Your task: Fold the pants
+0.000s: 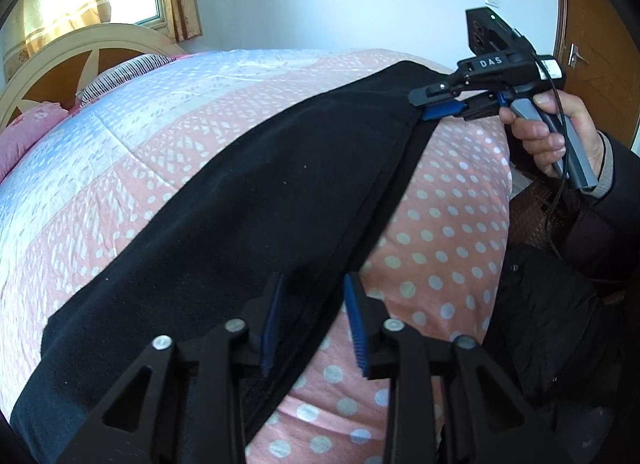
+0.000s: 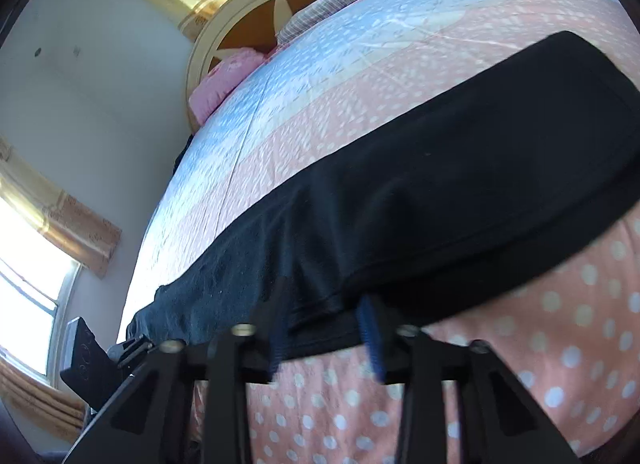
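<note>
- Left wrist view — the left gripper (image 1: 316,320) stands partly spread, its pads clear of the cloth; the near edge of the black pants (image 1: 240,200) lies between and just ahead of them on the bed (image 1: 440,224). Far ahead to the right, the right gripper (image 1: 440,106) pinches the pants' other end.
- Right wrist view — the right gripper (image 2: 326,334) is clamped on the pants' (image 2: 440,184) edge.
- Judgement: a fold is being laid down; next the right should let go too, then both re-grip for the following fold.
</note>
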